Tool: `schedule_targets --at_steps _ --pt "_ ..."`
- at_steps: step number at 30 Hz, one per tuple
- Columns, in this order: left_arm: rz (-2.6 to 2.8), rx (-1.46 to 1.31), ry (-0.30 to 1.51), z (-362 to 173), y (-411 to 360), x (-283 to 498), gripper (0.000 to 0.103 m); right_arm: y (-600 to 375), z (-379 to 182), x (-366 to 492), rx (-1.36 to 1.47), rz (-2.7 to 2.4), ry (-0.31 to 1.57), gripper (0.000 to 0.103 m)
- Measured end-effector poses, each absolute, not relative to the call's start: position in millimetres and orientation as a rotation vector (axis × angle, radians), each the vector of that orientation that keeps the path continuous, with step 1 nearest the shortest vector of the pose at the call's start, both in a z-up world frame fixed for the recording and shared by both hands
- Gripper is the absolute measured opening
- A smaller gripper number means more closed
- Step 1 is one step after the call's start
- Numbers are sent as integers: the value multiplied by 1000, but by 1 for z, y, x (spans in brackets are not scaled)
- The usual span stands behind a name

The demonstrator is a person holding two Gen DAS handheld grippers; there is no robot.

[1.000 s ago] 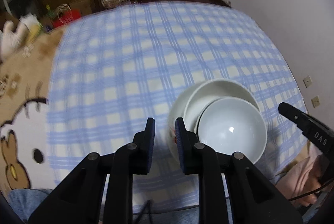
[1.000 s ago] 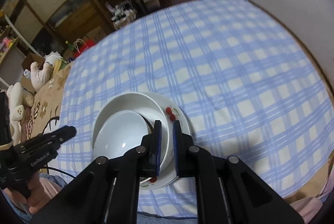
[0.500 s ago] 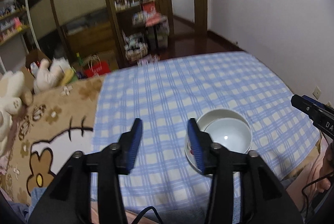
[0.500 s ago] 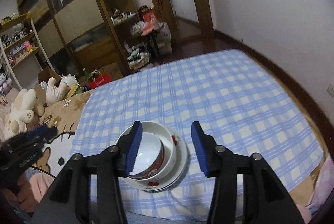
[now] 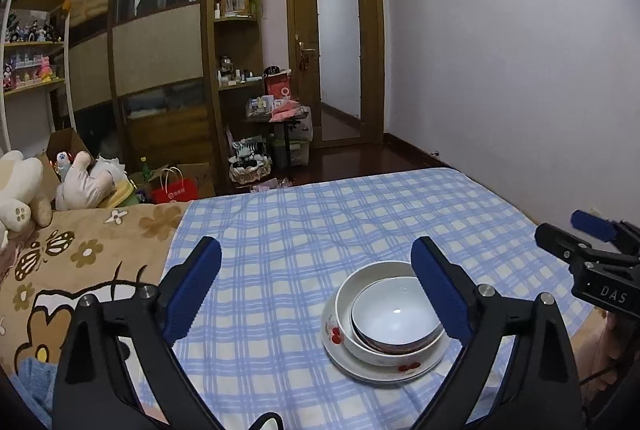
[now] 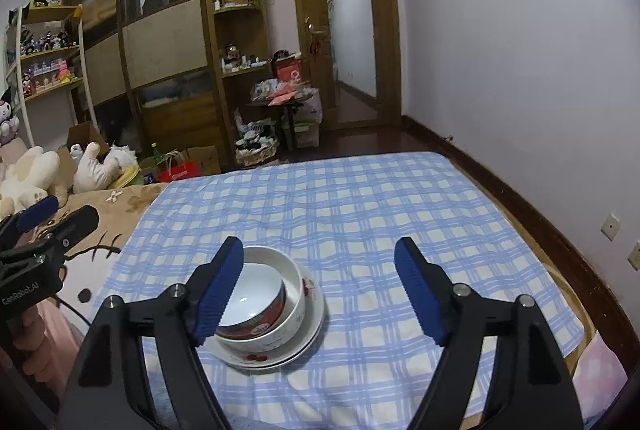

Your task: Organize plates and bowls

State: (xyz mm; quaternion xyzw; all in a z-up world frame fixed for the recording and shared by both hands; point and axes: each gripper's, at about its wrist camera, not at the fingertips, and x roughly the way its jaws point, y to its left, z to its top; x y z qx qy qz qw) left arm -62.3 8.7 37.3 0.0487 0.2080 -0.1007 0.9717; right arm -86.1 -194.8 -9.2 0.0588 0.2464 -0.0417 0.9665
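Left gripper: blue-padded fingers spread wide, holding nothing, raised above the near edge of the blue-and-white checked cloth.
Right gripper: blue-padded fingers likewise spread wide and empty, raised over the same cloth.
Small white bowl with red outer band: nested inside the larger white ceramic bowl.
Larger bowl: sits on the white round plate with red cherry print.
Plate: rests on the checked cloth, near its front edge.
Brown cartoon-print blanket: lies beside the cloth's left edge.
Wooden wardrobe: beyond the cloth's far edge.
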Motion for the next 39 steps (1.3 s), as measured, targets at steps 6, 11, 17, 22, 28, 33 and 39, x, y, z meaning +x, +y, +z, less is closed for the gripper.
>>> schedule_targets --at_steps 6,11,17,22,28,33,39 --pt "-203 156 426 20 -4 -56 95 -202 -17 -91 117 -109 438 95" --pt "-219 155 457 11 -7 -44 95 -205 -21 -88 92 -150 395 100" --pt "-209 142 495 2 -7 -30 95 -210 -28 -84 112 -155 389 101" --pt "-204 140 532 -6 -7 -21 95 -215 -36 -77 125 -168 408 101" --pt "-209 151 547 -10 -9 -17 95 -215 -39 -74 126 -177 414 102" --pt "-213 162 552 -12 -11 -17 95 -214 -40 -73 125 -181 417 102" --pt "-211 167 548 -11 -11 -19 95 -215 -42 -73 141 -200 419 102"
